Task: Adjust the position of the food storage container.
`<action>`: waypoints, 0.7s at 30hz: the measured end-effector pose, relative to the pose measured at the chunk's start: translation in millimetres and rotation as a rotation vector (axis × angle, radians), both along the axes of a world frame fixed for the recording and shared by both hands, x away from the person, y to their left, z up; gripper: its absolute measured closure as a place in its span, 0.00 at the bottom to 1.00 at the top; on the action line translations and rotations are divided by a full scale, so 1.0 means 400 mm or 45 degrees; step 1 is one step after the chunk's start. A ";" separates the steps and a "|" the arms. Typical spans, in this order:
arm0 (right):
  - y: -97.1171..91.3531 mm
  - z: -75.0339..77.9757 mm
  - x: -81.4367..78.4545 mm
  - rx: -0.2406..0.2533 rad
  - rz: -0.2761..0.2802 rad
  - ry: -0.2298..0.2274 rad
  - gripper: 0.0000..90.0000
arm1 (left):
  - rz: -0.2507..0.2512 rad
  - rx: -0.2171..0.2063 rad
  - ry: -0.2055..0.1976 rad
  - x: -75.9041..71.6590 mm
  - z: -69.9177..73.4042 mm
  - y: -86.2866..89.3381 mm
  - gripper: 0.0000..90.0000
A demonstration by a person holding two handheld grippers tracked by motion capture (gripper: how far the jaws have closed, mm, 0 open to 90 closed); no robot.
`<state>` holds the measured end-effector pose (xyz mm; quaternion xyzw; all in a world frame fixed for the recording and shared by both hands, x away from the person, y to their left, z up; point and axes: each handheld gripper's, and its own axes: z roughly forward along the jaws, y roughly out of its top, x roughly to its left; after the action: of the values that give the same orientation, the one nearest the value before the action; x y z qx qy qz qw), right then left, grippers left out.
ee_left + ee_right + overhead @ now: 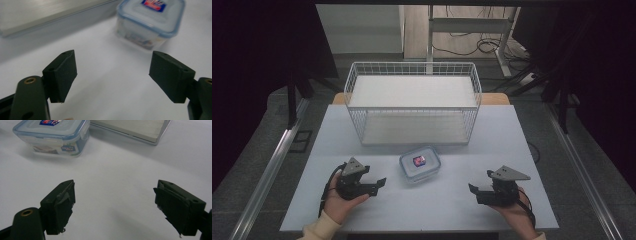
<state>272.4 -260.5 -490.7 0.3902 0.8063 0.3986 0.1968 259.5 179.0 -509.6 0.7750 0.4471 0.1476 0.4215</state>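
A lidded clear box (419, 164) sat on the table (452, 200), just in front of the wire basket (412, 102) and apart from it. The left gripper (379, 182) rested left of the box, its jaws spread wide and empty, with bare tabletop between it and the box's near wall (147, 37). The right gripper (473, 190) lay right of the box and farther off, jaws likewise spread, holding nothing. Both sat well inside the table's front edge.
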 end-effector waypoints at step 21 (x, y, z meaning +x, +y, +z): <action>0.007 -0.006 -0.001 -0.029 -0.002 0.007 0.19 | -0.210 0.071 -0.064 0.127 0.116 -0.135 0.54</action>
<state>272.0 -257.5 -493.1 0.3897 0.8110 0.3881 0.1996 310.3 125.0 -463.3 0.8167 0.3667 0.1440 0.4216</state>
